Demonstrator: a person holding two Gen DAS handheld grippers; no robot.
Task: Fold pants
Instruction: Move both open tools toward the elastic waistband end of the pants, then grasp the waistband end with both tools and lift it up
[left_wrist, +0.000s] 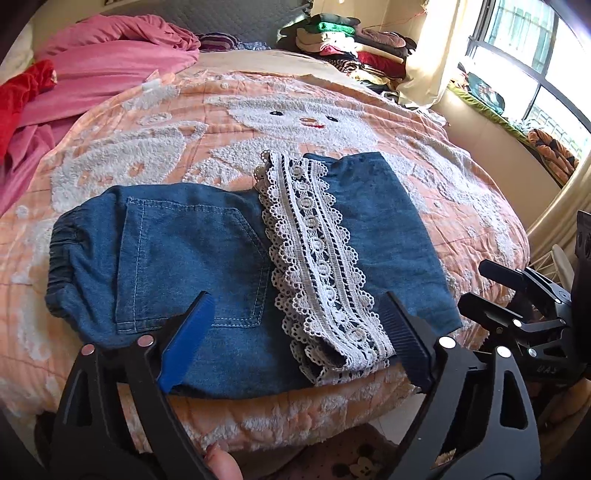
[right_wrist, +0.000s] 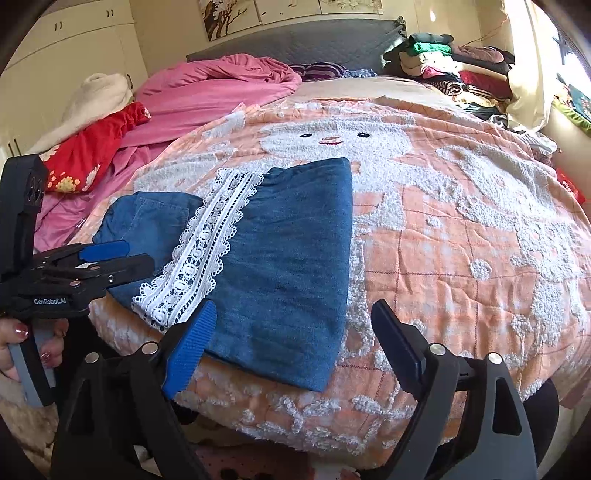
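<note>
Blue denim pants (left_wrist: 192, 266) with a white lace hem (left_wrist: 317, 258) lie folded over near the front edge of the bed. The lace hem rests across the middle, beside the back pocket. My left gripper (left_wrist: 295, 332) is open and empty, just above the pants' near edge. My right gripper (right_wrist: 291, 332) is open and empty over the right part of the pants (right_wrist: 288, 266). The left gripper also shows at the left of the right wrist view (right_wrist: 122, 258), and the right gripper at the right of the left wrist view (left_wrist: 476, 284).
The bed carries an orange blanket (left_wrist: 424, 177) with white fluffy figures. A pink sheet (left_wrist: 110, 74) and a red garment (left_wrist: 22, 96) lie at the back left. A pile of folded clothes (left_wrist: 354, 48) sits at the back right, near a window (left_wrist: 535, 55).
</note>
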